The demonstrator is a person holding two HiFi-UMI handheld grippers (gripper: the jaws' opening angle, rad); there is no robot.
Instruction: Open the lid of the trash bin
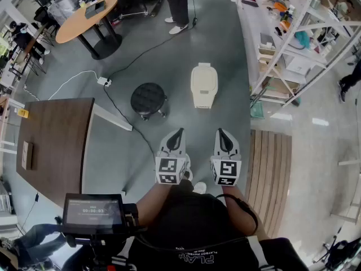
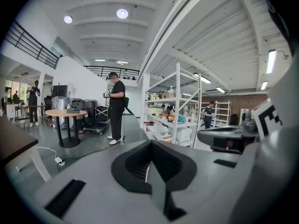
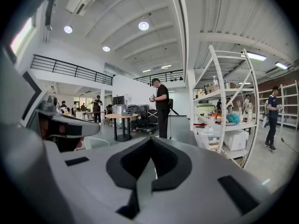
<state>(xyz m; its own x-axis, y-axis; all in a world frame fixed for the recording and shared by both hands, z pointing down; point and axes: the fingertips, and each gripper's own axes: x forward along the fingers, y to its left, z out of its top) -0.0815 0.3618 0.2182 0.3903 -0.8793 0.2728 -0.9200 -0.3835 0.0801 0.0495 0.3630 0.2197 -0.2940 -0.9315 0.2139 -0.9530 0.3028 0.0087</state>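
1. Out on the grey floor [image 1: 225,49], well ahead of both grippers: a cream bin [image 1: 203,99], lid [image 1: 203,77] down, just right of a black stool [image 1: 148,99] and left of a white rack [image 1: 293,49].
2. Left gripper [image 1: 178,133]: jaws pressed together with nothing between them, as seen in its own view [image 2: 150,146].
3. Right gripper [image 3: 152,143]: likewise closed and empty, level with the left one in the head view [image 1: 221,133].
4. Task not yet begun; neither gripper anywhere near the bin.
5. Likely handling: thin moulded plastic, so light and stiff, smooth and a bit slippery, not fragile. Expect the whole bin to slide or tip if pulled sideways.
6. Best hold, by judgement: the lid's front lip, opposite the hinge; hinge side not clear from here. Pinch the lip with narrow jaws, or hook under it, and lift in an arc.
7. Worth steadying the body with the other gripper.
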